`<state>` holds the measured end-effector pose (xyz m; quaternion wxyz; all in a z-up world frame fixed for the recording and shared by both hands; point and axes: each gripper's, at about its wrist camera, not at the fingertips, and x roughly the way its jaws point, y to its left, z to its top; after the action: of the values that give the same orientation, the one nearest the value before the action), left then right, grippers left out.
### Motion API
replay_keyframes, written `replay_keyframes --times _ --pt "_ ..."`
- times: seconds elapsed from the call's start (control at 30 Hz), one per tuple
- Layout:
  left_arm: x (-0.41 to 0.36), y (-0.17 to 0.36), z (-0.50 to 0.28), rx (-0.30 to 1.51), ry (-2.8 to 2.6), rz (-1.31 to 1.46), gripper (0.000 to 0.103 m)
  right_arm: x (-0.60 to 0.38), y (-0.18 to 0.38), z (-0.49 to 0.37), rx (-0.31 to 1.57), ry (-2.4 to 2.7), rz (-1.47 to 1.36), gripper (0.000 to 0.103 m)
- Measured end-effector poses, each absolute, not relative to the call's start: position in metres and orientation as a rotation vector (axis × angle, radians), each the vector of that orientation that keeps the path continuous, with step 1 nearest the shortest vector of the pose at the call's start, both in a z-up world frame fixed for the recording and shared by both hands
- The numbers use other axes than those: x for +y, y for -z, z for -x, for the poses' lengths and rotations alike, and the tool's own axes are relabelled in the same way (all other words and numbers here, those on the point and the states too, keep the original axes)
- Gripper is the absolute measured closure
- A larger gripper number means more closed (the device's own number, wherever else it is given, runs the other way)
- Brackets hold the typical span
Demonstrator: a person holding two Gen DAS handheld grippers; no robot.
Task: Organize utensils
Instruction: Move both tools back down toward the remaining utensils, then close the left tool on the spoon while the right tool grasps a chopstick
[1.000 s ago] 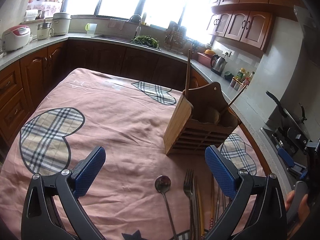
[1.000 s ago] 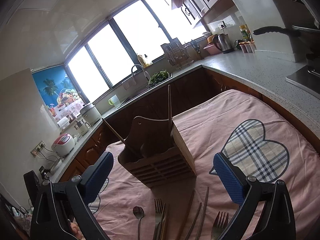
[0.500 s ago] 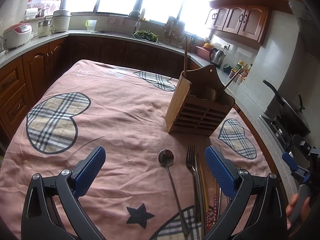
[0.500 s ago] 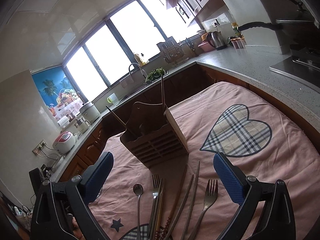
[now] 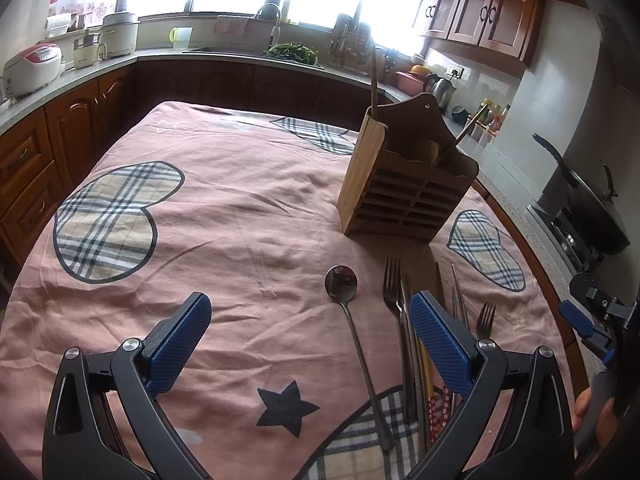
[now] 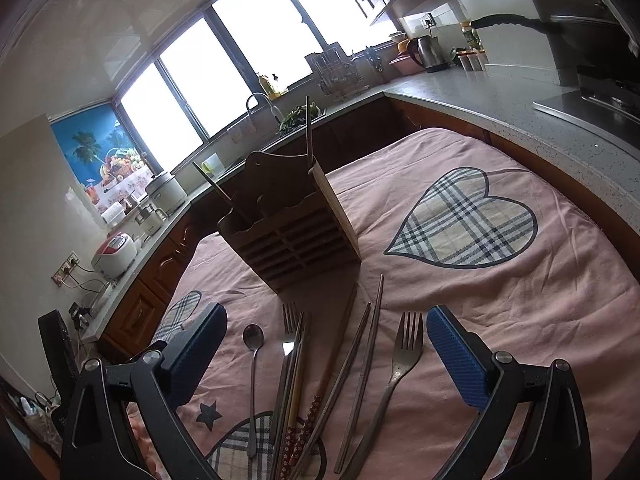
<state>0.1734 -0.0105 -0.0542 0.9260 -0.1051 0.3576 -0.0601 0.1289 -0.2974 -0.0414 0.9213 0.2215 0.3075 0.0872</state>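
Steel spoon (image 6: 253, 338), two forks (image 6: 406, 344), one wooden holder (image 6: 290, 236), both grippers (image 5: 308, 342) (image 6: 326, 354) spread empty.

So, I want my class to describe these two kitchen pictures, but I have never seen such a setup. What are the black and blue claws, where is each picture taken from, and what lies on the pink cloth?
The claws are two hand-held grippers, one in each of a person's hands; there is no robot. Each carries a wide-angle camera that looks along its two blue-padded fingers. One picture comes from the left gripper, the other from the right gripper. Both are open and hold nothing.

On the pink tablecloth with plaid hearts stands a slatted wooden utensil holder with a few sticks already in it. In front of it lie a long-handled metal spoon, two metal forks and several chopsticks, side by side.
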Motion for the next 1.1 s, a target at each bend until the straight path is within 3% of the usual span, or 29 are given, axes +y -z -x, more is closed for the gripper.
replay_keyframes --times 0.37,0.5,0.7,0.9,1.1 --pt "-0.03 0.077 -0.194 0.828 0.123 0.126 0.004 -0.288 0.06 -0.146 0.715 -0.148 -0.367 0.004" --pt "-0.038 0.087 -0.205 0.867 0.136 0.092 0.017 -0.285 0.067 -0.157 0.746 -0.141 -0.346 0.017" --pt "-0.043 0.096 -0.219 0.902 0.161 0.093 0.022 -0.279 0.08 -0.176 0.795 -0.154 -0.314 0.038" --pt "-0.05 0.108 -0.238 0.955 0.172 0.09 0.029 -0.279 0.09 -0.197 0.827 -0.145 -0.292 0.04" --pt "-0.057 0.12 -0.254 0.987 0.175 0.089 0.033 -0.281 0.104 -0.229 0.878 -0.116 -0.266 0.059"
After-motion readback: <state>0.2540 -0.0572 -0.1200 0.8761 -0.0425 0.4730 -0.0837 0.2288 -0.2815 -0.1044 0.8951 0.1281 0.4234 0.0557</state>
